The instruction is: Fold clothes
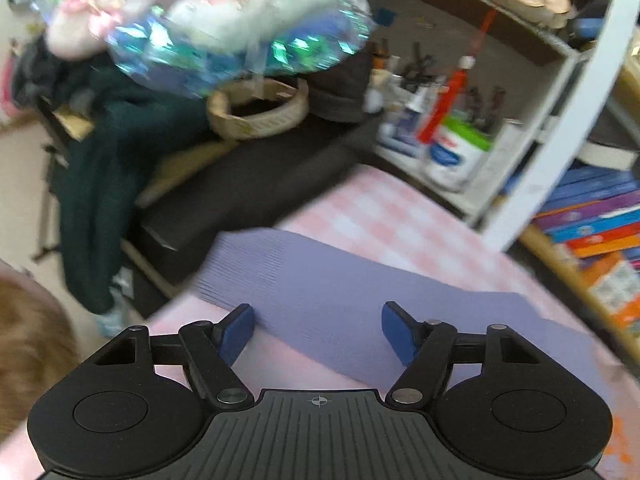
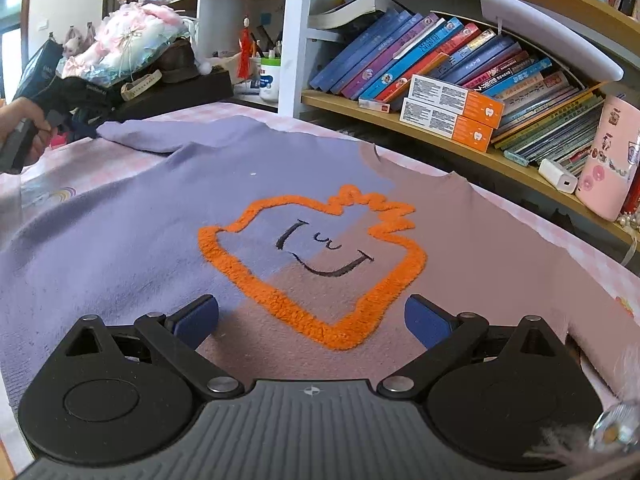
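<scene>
A sweater (image 2: 132,240), purple on one half and mauve on the other, lies flat on the pink checked sheet (image 1: 384,216). An orange fuzzy outline with a stitched face (image 2: 320,264) fills its chest. My right gripper (image 2: 312,320) hovers open just over the lower edge of that outline, with nothing pinched. The sweater's purple sleeve (image 1: 320,280) runs out to a ribbed cuff (image 1: 236,264). My left gripper (image 1: 318,330) straddles this sleeve near the cuff with its blue pads (image 1: 240,332) apart and not pressing the cloth. A hand (image 2: 24,128) holding that gripper shows at the far left of the right wrist view.
A shelf of slanted books (image 2: 460,60) with two orange-and-white boxes (image 2: 452,116) runs along the bed's far side, with a pink cup (image 2: 612,156) and a white charger (image 2: 558,176). Beyond the cuff are a black box (image 1: 248,184), a dark green garment (image 1: 104,184), a basket (image 1: 260,108) and a white tub (image 1: 456,156).
</scene>
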Demonstrator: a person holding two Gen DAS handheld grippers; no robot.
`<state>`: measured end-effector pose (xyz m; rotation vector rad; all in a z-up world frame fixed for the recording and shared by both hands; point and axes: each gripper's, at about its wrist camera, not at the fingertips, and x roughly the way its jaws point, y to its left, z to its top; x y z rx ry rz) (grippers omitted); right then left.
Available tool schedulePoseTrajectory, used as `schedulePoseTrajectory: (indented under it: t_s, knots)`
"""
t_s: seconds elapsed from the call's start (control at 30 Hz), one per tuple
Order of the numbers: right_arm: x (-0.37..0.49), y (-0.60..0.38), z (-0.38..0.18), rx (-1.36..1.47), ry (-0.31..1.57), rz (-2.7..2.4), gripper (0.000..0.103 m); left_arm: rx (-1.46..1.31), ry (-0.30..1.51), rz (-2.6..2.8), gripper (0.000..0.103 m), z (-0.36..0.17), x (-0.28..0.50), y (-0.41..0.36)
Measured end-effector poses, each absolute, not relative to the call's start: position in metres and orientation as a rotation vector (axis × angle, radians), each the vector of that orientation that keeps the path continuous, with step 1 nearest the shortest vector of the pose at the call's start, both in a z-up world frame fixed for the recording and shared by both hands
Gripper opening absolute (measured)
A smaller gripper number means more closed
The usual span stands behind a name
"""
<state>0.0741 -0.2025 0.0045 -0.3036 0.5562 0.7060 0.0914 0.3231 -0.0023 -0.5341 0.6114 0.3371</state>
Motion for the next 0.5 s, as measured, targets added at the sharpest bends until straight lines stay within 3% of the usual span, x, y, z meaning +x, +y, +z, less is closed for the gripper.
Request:
schedulePoseTrajectory:
  t_s: [0.5]
  knots:
    - [0.076,-0.202,0.004,-0.303,0.565,0.713,0.1,-0.546,0.557,0.53,0.067,-0.007,0.088,0.356]
